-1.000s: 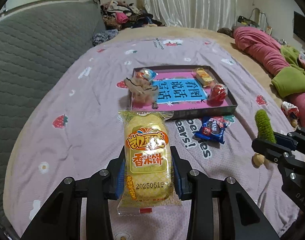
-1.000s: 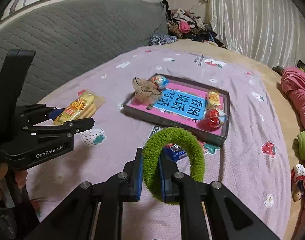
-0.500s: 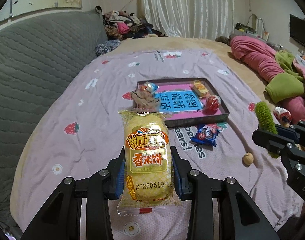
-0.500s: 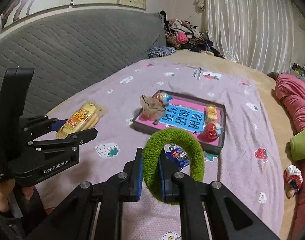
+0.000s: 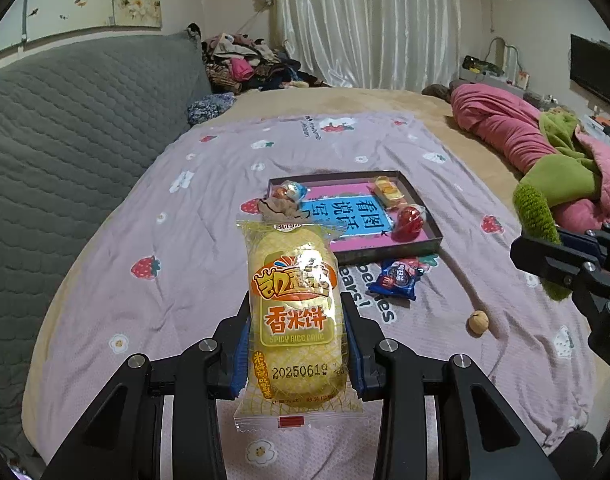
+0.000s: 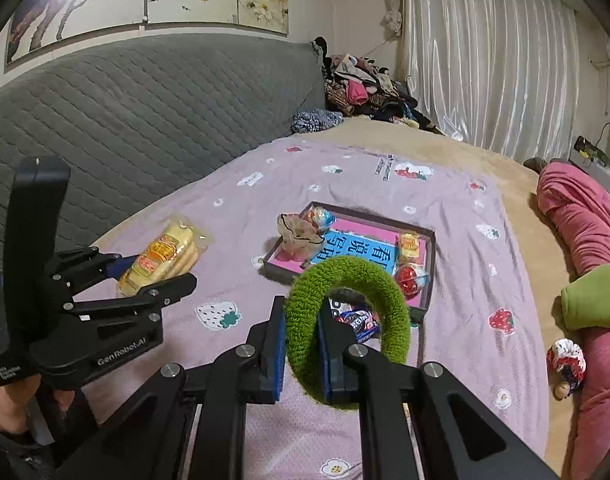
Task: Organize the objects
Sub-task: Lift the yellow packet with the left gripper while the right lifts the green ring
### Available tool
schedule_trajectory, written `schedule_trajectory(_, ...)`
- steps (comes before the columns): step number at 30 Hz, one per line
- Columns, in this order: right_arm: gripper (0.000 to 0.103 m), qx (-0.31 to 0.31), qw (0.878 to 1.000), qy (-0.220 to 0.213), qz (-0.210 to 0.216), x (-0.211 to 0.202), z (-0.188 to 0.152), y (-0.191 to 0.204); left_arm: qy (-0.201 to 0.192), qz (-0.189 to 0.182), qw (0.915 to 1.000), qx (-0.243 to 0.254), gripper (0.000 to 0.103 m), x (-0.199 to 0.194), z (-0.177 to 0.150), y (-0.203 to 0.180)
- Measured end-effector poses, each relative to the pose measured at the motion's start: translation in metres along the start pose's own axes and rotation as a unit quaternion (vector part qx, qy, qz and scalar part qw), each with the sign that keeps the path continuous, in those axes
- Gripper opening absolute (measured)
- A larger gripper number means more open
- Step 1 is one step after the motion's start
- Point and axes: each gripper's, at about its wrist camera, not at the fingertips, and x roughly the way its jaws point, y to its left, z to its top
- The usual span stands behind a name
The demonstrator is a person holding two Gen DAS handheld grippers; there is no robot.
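My left gripper (image 5: 295,340) is shut on a yellow rice cake packet (image 5: 295,304), held above the lilac bedspread; the packet also shows in the right wrist view (image 6: 163,254). My right gripper (image 6: 301,344) is shut on a green fuzzy ring (image 6: 345,308), seen edge-on at the right of the left wrist view (image 5: 535,214). A shallow dark tray (image 5: 389,246) with a pink and blue base lies ahead, holding a beige scrunchie (image 5: 279,208), two round foil candies, and a yellow sweet (image 5: 389,190).
A blue snack packet (image 5: 397,278) and a walnut (image 5: 478,322) lie on the bedspread in front of the tray. A grey quilted headboard (image 5: 65,128) is on the left. Pink and green bedding (image 5: 545,152) lies on the right. Clothes are piled at the back.
Both grippers have drawn back and risen from the tray, each keeping its hold; the tray looks smaller and farther, and the walnut has come into view.
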Motion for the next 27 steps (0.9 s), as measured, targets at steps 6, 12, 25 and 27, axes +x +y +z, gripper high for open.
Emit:
schedule_trajectory(6,0.014,-0.002,1.0,-0.005,-0.002,-0.006,0.005,0.003,-0.01,0.0,0.9999,-0.006,0.04,-0.009,0.004,0.005)
schedule_trajectory(12,0.014,-0.003,1.0,-0.012,0.0,-0.013,0.009,0.007,-0.019,-0.002,0.9998,-0.012,0.04,-0.017,0.008,0.012)
schedule_trajectory(25,0.014,-0.006,0.999,-0.031,-0.009,-0.016,0.027,0.009,-0.029,-0.008,0.9995,-0.011,0.04,-0.021,0.021,0.019)
schedule_trajectory(27,0.014,-0.006,0.999,-0.031,-0.01,-0.015,0.031,0.007,-0.031,-0.006,0.9995,-0.007,0.04,-0.02,0.024,0.019)
